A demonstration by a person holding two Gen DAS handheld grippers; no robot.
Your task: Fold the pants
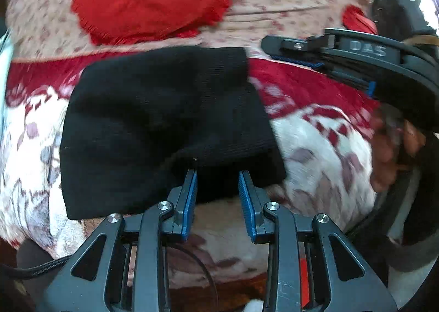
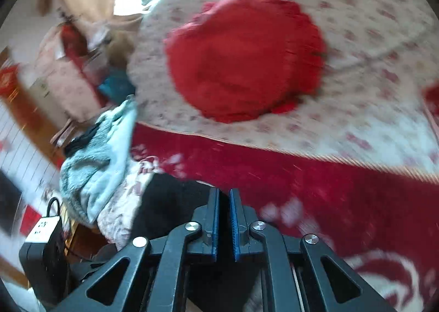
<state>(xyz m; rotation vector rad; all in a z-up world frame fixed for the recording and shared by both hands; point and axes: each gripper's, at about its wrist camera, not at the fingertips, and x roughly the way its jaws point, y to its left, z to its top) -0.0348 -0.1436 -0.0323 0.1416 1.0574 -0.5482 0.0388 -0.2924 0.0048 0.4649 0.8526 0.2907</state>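
The bed (image 1: 315, 142) is carrying the pants (image 1: 164, 125), lying as a compact folded bundle near its front edge. The left gripper (image 1: 218, 174) is reaching in released, fingers spread at the bundle's near edge; the right gripper (image 2: 224, 199) is hanging nearly clenched, grasping nothing. Folding is looking almost finished, so the next move is probably calling for a final tidy.

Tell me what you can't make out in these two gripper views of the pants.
- Pants, left wrist view: how many folds; black cloth shows no layers.
- Left gripper: fingertips hidden under the pants' near edge, so contact is unclear.
- Pants, right wrist view: mostly hidden behind the right gripper.
- Right gripper: whether cloth sits between its nearly closed fingers; dark, blurred.
- Red cushion: detail lost to motion blur.
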